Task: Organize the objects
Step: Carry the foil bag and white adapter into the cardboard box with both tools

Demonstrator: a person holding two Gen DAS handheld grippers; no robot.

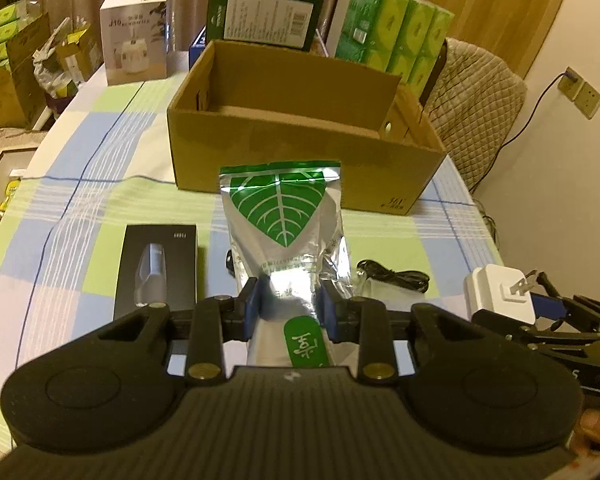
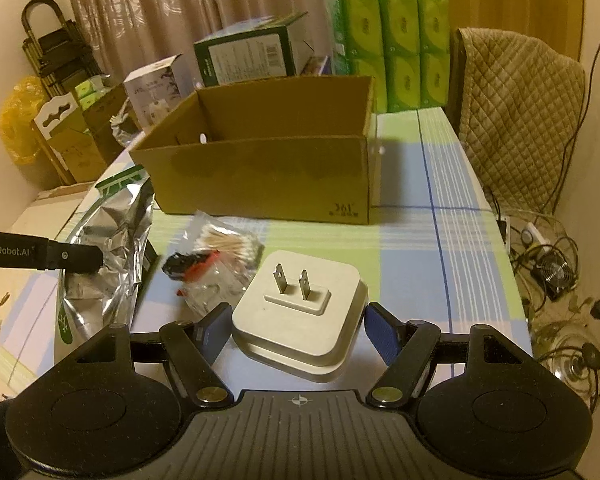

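My left gripper (image 1: 290, 304) is shut on the lower part of a silver foil pouch (image 1: 286, 224) with a green leaf print, held up in front of an open brown cardboard box (image 1: 300, 152). The right wrist view shows the same pouch (image 2: 108, 248) at the left, with a left finger (image 2: 74, 258) on it. My right gripper (image 2: 296, 330) is shut on a white two-prong plug adapter (image 2: 300, 312), its blue pads against both sides. That adapter (image 1: 496, 292) shows at the right edge of the left wrist view. The box (image 2: 260, 176) looks empty inside.
On the checked tablecloth (image 1: 100, 184) lie a black product box (image 1: 156, 268), a coiled black cable (image 1: 396, 276) and a clear bag of cotton swabs (image 2: 224, 252). Behind the cardboard box stand green tissue packs (image 2: 396, 48), a green carton (image 1: 260, 12) and a white humidifier box (image 1: 136, 36). A padded chair (image 2: 516, 112) is at the right.
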